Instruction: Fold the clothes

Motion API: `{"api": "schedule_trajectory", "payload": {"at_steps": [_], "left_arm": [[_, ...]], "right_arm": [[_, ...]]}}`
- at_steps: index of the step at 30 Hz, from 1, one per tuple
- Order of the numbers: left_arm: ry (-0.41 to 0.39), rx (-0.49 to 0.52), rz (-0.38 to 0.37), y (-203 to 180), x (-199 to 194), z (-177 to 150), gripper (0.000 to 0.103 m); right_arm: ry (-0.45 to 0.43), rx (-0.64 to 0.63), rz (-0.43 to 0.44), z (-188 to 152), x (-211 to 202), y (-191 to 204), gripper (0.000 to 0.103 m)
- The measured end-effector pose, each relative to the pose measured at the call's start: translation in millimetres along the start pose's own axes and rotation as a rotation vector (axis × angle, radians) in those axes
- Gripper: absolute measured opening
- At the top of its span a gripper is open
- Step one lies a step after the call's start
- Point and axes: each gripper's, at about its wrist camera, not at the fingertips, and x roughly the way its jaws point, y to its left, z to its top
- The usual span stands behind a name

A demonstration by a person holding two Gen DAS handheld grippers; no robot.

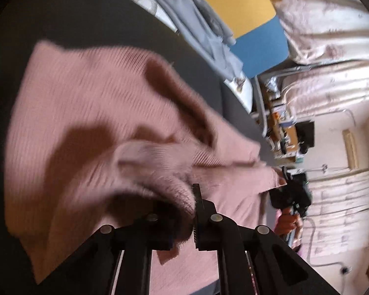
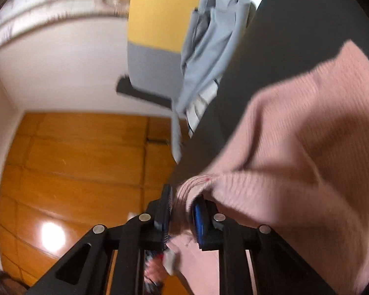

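A pink ribbed knit garment [image 1: 91,113] hangs partly over a dark grey surface [image 1: 91,17]. My left gripper [image 1: 184,204] is shut on a bunched edge of it; the left finger is buried under the cloth. At the right of the left wrist view, the other gripper [image 1: 292,191] grips the far corner, with a hand [image 1: 286,221] on its handle. In the right wrist view the pink garment [image 2: 295,147] fills the right side. My right gripper [image 2: 182,209] is shut on a ribbed hem, pinched between blue-padded fingers [image 2: 199,218].
A grey garment [image 1: 201,22] and a patterned white cloth lie on the far side of the dark surface. A yellow and blue panel [image 1: 246,14] stands behind, and pale curtains [image 1: 332,24] hang beyond. An orange wooden floor [image 2: 73,159] shows below the right gripper.
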Motion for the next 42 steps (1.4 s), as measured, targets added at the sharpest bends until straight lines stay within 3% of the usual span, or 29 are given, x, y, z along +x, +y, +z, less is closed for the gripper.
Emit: {"api": "schedule_trajectory", "payload": {"at_steps": [1,2,3,4,5,6,8,21,23,25,27,30,33,36,38,39,41,42], "left_arm": [[0.000,-0.015,-0.007,-1,3,5,0.010],[-0.001,-0.030,-0.014,-1,5,10,0.019],[-0.004,-0.040,-0.016,-2,7,14,0.027],[-0.025,-0.021,0.022,-2,7,11,0.051],[-0.047,-0.001,0.059,-2,6,8,0.076],[-0.068,0.018,0.096,-1,6,5,0.082],[-0.111,0.056,0.170,-1,5,-1,0.083],[-0.389,0.308,0.652,-1,0,-41,0.088],[-0.402,0.315,0.735,4,4,-42,0.088],[-0.425,0.261,0.800,16,6,-36,0.090],[-0.428,0.216,0.787,26,4,-32,0.100],[-0.432,0.184,0.756,35,3,-35,0.103],[-0.441,0.208,0.762,35,6,-40,0.103],[-0.451,0.204,0.750,35,5,-39,0.103],[-0.453,0.207,0.757,33,5,-41,0.103],[-0.452,0.207,0.759,32,6,-40,0.103],[-0.449,0.195,0.755,31,4,-39,0.103],[-0.442,0.175,0.756,30,2,-38,0.103]], "right_arm": [[-0.031,0.016,-0.010,4,0,-5,0.019],[-0.063,0.033,-0.020,8,-1,-10,0.019],[-0.094,0.049,-0.030,12,-1,-15,0.027],[-0.125,0.063,-0.057,14,-1,-22,0.033],[-0.153,0.080,-0.070,17,-2,-30,0.033],[-0.170,0.076,-0.067,18,-5,-31,0.030],[-0.203,0.065,-0.061,19,-10,-32,0.030],[-0.153,-0.753,-0.841,-65,-14,59,0.034],[-0.108,-0.749,-0.865,-60,-14,48,0.034],[-0.083,-0.752,-0.894,-57,-12,44,0.034],[-0.069,-0.768,-0.919,-55,-6,44,0.034],[-0.047,-0.791,-0.957,-53,2,44,0.004],[-0.091,-0.779,-1.002,-46,-1,41,0.000],[-0.144,-0.708,-1.047,-32,-11,24,0.000],[-0.182,-0.687,-0.994,-34,-19,18,0.000],[-0.200,-0.691,-1.000,-38,-21,22,0.003],[-0.262,-0.718,-1.000,-51,-23,40,0.020],[-0.270,-0.733,-0.943,-58,-23,49,0.025]]}}
